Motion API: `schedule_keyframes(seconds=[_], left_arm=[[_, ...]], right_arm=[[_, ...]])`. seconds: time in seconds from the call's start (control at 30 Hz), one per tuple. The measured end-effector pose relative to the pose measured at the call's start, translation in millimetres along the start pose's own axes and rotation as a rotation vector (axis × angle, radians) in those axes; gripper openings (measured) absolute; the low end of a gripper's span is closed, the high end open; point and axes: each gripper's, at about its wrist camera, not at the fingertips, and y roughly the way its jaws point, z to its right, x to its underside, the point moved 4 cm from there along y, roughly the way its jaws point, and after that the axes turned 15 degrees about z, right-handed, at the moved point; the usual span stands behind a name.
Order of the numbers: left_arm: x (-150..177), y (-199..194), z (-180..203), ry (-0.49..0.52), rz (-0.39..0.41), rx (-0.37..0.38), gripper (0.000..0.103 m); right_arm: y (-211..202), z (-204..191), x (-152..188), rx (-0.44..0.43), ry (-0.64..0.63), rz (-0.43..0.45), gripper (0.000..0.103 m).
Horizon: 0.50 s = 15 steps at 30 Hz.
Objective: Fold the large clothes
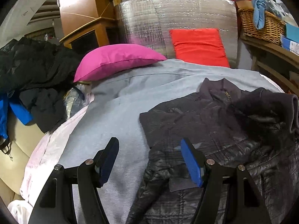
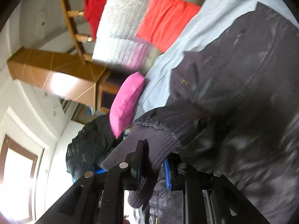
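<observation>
A dark grey quilted jacket point(image 1: 214, 123) lies spread on the light grey bed cover point(image 1: 115, 115), its collar and zip toward the far side. My left gripper point(image 1: 149, 145) hovers open over the jacket's near left edge, with nothing between its blue pads. In the tilted right wrist view the same jacket point(image 2: 243, 85) fills the right side. My right gripper point(image 2: 153, 155) is shut on the jacket's ribbed knit cuff point(image 2: 149, 136), which is pinched between the pads and lifted off the bed.
A pink pillow point(image 1: 115, 59) and a red cushion point(image 1: 200, 46) lie at the head of the bed against a silver padded panel point(image 1: 177, 20). A pile of dark and blue clothes point(image 1: 31, 78) sits at left. A wicker basket point(image 1: 261, 26) stands on a shelf at right.
</observation>
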Motion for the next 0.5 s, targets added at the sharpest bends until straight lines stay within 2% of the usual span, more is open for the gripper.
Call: schedule_keyframes(seconds=[0.23,0.5], left_arm=[[-1.2,6.9,24.0,0.047,-0.005,0.01,0.069],[-0.5,14.4,36.8,0.078,-0.014,0.007,0.069]], right_arm=[[-2.6,25.8,-38.1,0.024,0.041,0.017,0.02],[2.5,34.5,-51.0,0.005,0.07,0.0,0.02]])
